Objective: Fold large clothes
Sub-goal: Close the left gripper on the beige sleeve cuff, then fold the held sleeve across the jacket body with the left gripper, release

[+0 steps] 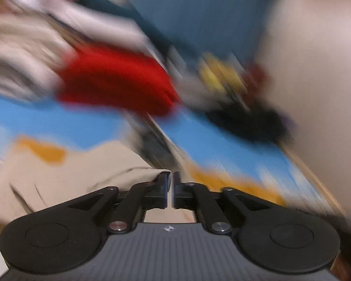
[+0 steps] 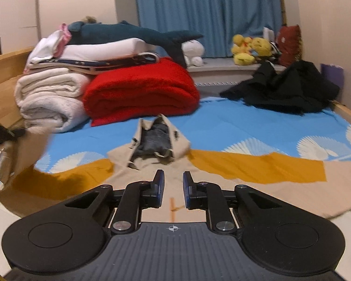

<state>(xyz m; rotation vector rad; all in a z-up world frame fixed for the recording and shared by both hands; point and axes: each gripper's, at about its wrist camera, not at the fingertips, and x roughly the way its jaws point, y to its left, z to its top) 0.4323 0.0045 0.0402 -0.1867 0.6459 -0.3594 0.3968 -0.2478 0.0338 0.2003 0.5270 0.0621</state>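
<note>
A large beige coat [image 2: 222,194] lies spread on the blue and orange bedsheet [image 2: 245,126], collar away from me, its dark lining [image 2: 158,140] showing. My right gripper [image 2: 173,183] hovers low over the coat's middle. It is open, with a clear gap between the pads and nothing in it. At the left edge of the right wrist view a flap of the coat [image 2: 23,152] is lifted off the bed. The left wrist view is heavily blurred. There my left gripper [image 1: 170,183] stands almost closed, and the beige coat [image 1: 82,178] runs up into its fingertips.
A folded red blanket [image 2: 140,89] and rolled white quilts [image 2: 49,98] are stacked at the back left, with a plush shark [image 2: 128,32] on top. A crumpled black garment [image 2: 287,89] lies back right. Yellow plush toys [image 2: 250,46] sit by the blue curtain. The wooden bed frame [image 2: 2,61] runs along the left.
</note>
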